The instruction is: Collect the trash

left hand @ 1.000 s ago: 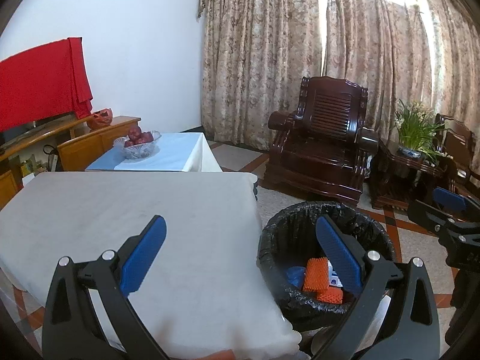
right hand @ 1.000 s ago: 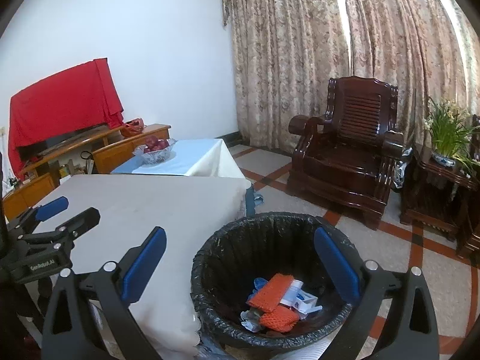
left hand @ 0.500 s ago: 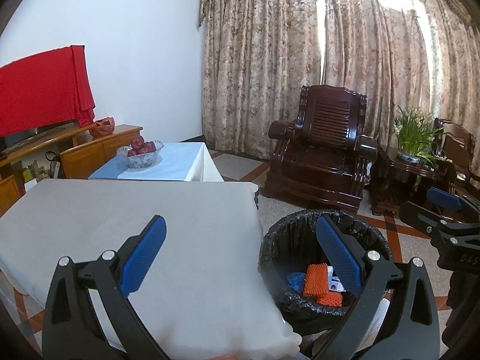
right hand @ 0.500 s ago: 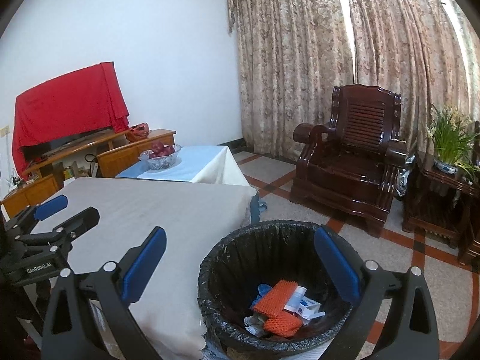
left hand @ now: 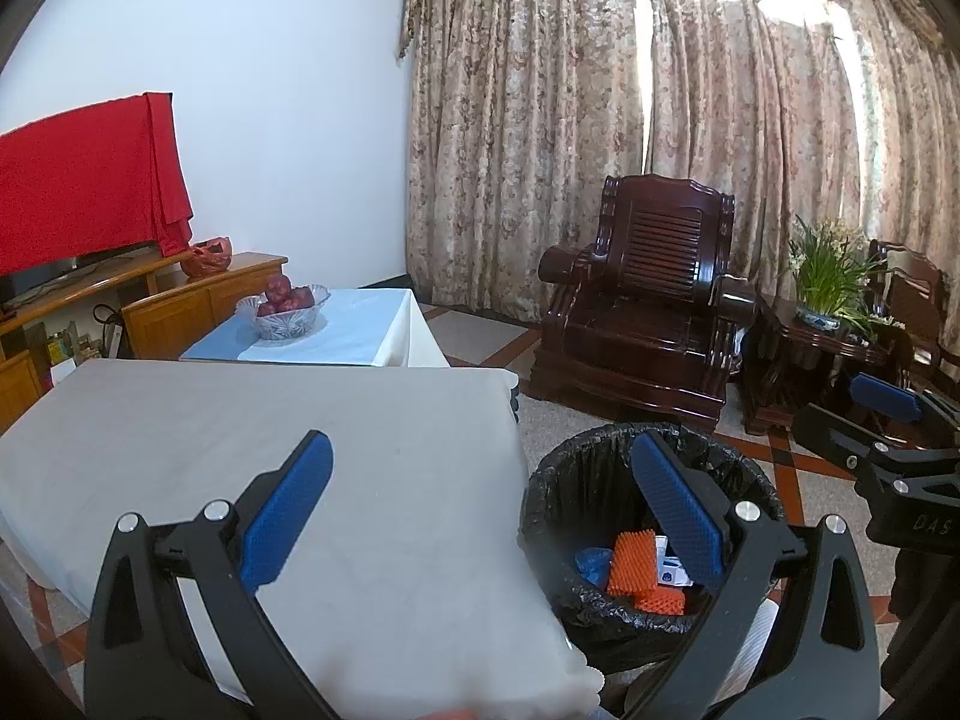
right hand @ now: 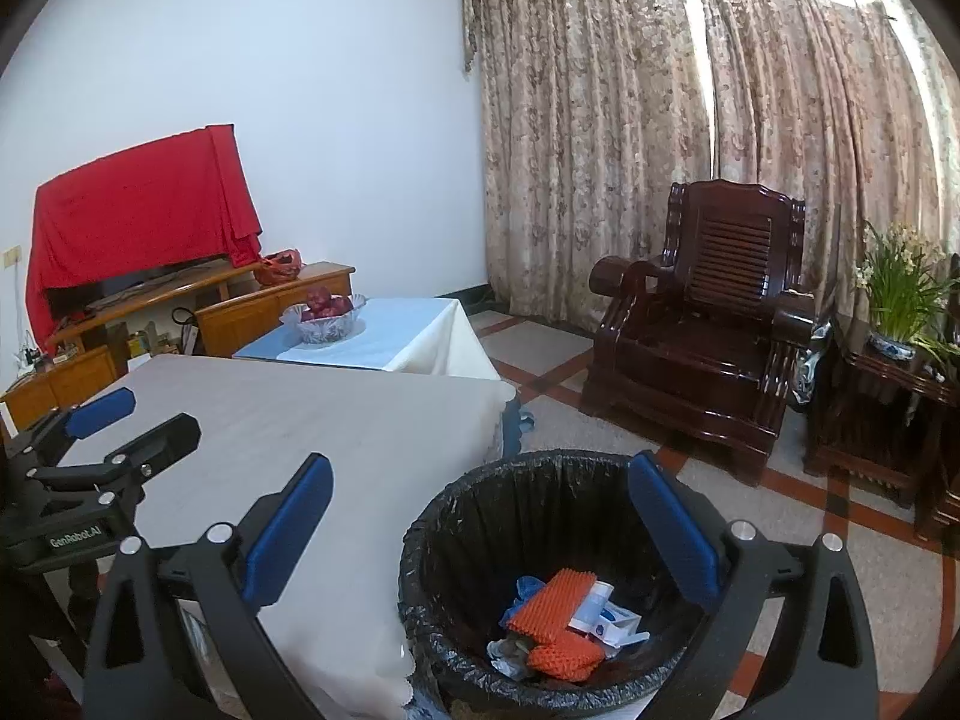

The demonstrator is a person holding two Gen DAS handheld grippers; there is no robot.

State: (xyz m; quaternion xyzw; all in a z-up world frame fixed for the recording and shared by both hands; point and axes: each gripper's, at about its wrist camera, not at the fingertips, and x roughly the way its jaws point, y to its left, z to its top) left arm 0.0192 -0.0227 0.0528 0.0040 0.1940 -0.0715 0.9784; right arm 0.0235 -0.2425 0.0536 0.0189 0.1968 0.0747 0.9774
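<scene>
Bin [right hand: 540,468], black-lined, beside table [right hand: 336,432]: orange netting [right hand: 549,600], wrappers inside. Left gripper [left hand: 480,504] and right gripper [right hand: 480,510]: both spread, empty.

Collected trash inside the bin — as I see it from both wrist views.
Black-lined round trash bin [right hand: 558,576] stands upright on the floor just beside the table corner; at its bottom lie orange foam netting [right hand: 549,600], white packaging [right hand: 603,615] and a blue scrap [left hand: 591,559].
</scene>
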